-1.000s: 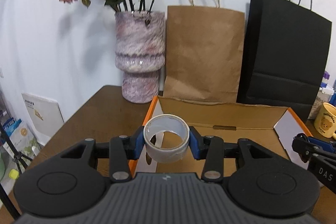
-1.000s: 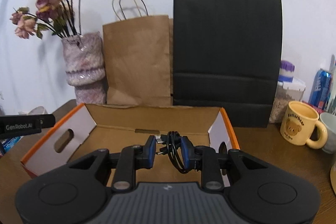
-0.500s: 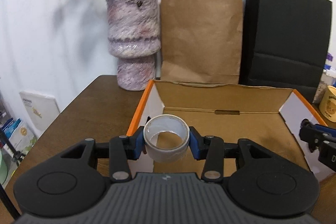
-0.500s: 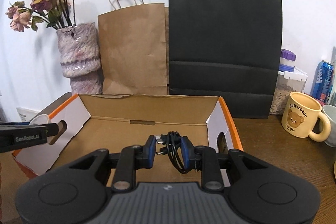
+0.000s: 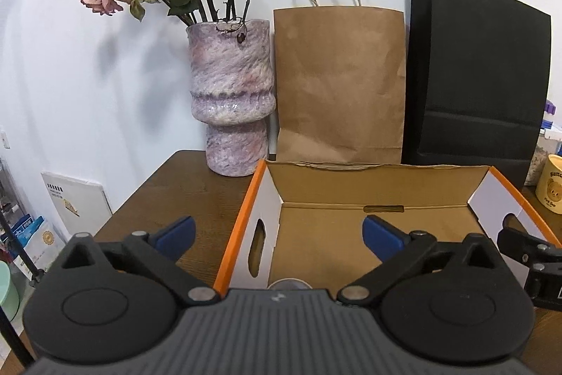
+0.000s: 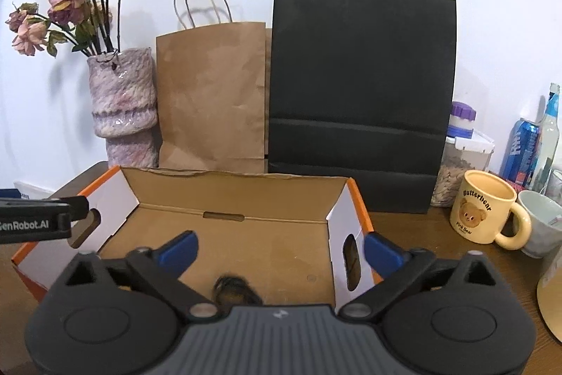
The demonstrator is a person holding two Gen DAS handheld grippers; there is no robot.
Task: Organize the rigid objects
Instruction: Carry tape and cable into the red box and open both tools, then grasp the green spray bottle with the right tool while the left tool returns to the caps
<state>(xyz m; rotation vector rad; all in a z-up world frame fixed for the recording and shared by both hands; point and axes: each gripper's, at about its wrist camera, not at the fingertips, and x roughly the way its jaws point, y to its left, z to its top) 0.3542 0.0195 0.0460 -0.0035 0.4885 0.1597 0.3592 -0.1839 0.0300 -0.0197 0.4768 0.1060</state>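
An open cardboard box (image 5: 351,185) with orange edges stands on the brown table; it also shows in the right wrist view (image 6: 239,178). My left gripper (image 5: 277,231) is open and empty over the box's left wall. The tape roll (image 5: 288,284) lies in the box, mostly hidden under the gripper body. My right gripper (image 6: 279,246) is open and empty over the box's right part. The black coiled cable (image 6: 237,292) lies on the box floor just below it, blurred and partly hidden.
Behind the box stand a purple vase (image 5: 230,101) with dried roses, a brown paper bag (image 5: 339,86) and a black paper bag (image 6: 358,94). To the right are a yellow bear mug (image 6: 486,209), a white cup (image 6: 542,222), a can (image 6: 523,150) and a jar (image 6: 463,157).
Both grippers opened. The tape roll dropped from the left gripper into the box, and the cable dropped from the right gripper onto the box floor. Both grippers rose slightly.
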